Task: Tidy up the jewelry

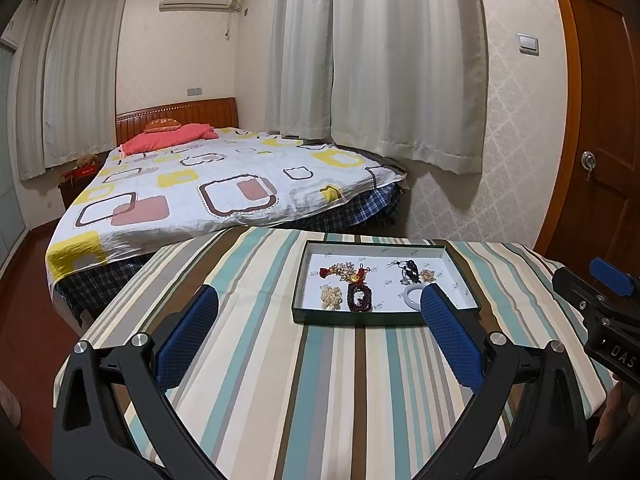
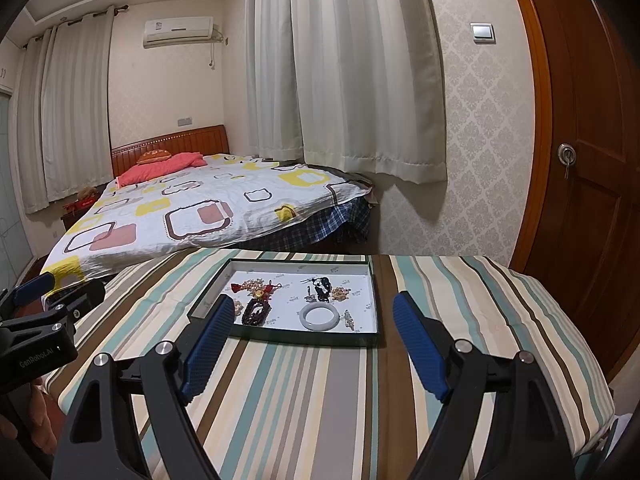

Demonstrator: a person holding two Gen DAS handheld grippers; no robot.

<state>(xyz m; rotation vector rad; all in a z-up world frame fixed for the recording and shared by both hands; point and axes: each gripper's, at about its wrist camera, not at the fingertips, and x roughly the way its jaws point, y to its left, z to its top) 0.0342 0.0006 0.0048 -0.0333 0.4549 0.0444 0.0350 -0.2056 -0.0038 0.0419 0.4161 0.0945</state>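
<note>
Resting in a shallow green-rimmed tray (image 2: 372, 300) on the striped tablecloth (image 2: 320, 400), all the jewelry in view lies inside it.

White bangle (image 2: 319, 317), dark bead bracelet (image 2: 256, 314), red tassel charm (image 2: 260, 290), pearl cluster (image 1: 332, 297) and a dark pendant (image 2: 322, 286) sit apart, none on the cloth; that fits sorting finished, or pieces gathered awaiting arrangement. Left gripper (image 1: 320, 332) and right gripper (image 2: 314, 344) hover short of the tray, jaws spread wide, empty. Readable: "GenRobot.AI" and "DAS" on the gripper bodies.
</note>
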